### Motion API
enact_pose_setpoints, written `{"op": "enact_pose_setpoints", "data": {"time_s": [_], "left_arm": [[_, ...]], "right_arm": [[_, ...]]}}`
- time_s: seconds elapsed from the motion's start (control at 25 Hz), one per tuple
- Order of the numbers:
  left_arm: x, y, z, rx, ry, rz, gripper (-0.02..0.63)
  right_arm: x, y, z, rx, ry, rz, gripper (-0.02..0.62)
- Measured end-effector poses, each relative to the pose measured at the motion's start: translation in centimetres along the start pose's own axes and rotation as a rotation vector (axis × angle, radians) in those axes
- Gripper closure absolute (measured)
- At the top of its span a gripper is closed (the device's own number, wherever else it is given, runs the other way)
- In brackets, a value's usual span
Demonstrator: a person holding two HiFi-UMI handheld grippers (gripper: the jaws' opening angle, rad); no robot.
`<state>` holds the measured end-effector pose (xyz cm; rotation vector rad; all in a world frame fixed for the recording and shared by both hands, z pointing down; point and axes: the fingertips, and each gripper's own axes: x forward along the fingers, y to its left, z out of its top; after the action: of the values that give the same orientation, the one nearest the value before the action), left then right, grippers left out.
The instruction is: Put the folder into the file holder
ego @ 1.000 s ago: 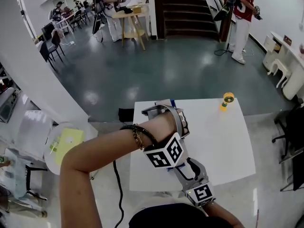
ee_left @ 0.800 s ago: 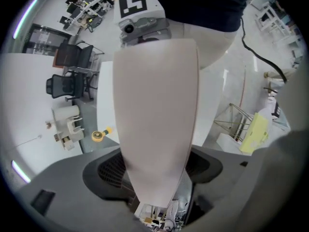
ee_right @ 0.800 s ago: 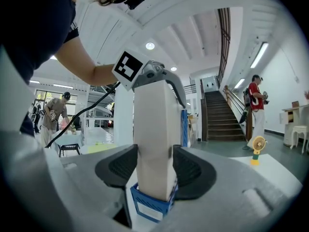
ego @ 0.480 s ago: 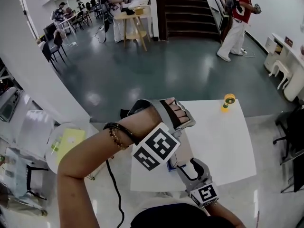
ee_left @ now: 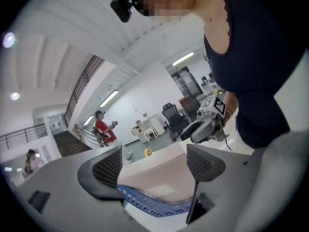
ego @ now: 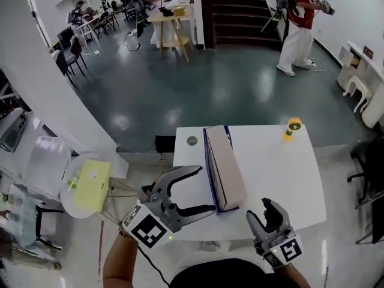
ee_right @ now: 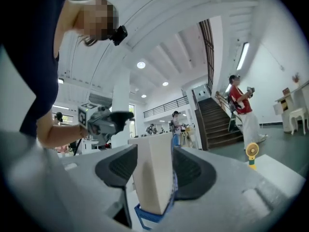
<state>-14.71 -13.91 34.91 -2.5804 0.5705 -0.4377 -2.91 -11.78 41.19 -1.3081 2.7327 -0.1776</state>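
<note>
A beige folder (ego: 229, 168) stands in a blue file holder (ego: 207, 161) in the middle of the white table (ego: 276, 167). My left gripper (ego: 207, 188) is open at the table's front left, its fingertips just short of the holder's near end, holding nothing. In the left gripper view the folder (ee_left: 159, 175) and the holder's blue mesh (ee_left: 149, 206) show beyond the wide jaws of the left gripper (ee_left: 154, 166). My right gripper (ego: 268, 206) hovers at the front right edge, apart from the holder, partly open and empty. From it, the folder (ee_right: 153, 173) shows ahead between the pads.
A yellow roll-like object (ego: 292, 126) stands at the table's far right corner, a small grey disc (ego: 192, 141) at the far left. A round side table with a yellow-green sheet (ego: 90, 185) is to the left. A person in red (ego: 298, 23) stands far back.
My left arm, stretched over the table onto the folder, has pulled back to the front left edge with its jaws wider. The folder and holder are now uncovered. The right gripper barely moved.
</note>
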Motion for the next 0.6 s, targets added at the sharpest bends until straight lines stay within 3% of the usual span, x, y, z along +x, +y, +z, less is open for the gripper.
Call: {"op": "enact_pose_setpoints", "data": {"time_s": [0.2, 0.4, 0.52, 0.6], "left_arm": [[-2.3, -3.6, -2.9, -0.239, -0.005, 0.16, 0.246], [-4.4, -4.1, -6.3, -0.353, 0.085, 0.418, 0.459], [-5.9, -3.4, -6.6, -0.465, 0.076, 0.582, 0.595], [-6.5, -3.2, -7.1, -0.568, 0.061, 0.655, 0.607]], "right_arm": [[-1.1, -1.3, 1.3, -0.086, -0.038, -0.034, 0.369], [-1.4, -1.6, 1.1, -0.053, -0.038, -0.07, 0.453], [-1.4, -2.4, 1.9, -0.07, -0.063, -0.105, 0.522], [-1.3, -3.1, 2.3, -0.074, -0.073, -0.13, 0.554]]}}
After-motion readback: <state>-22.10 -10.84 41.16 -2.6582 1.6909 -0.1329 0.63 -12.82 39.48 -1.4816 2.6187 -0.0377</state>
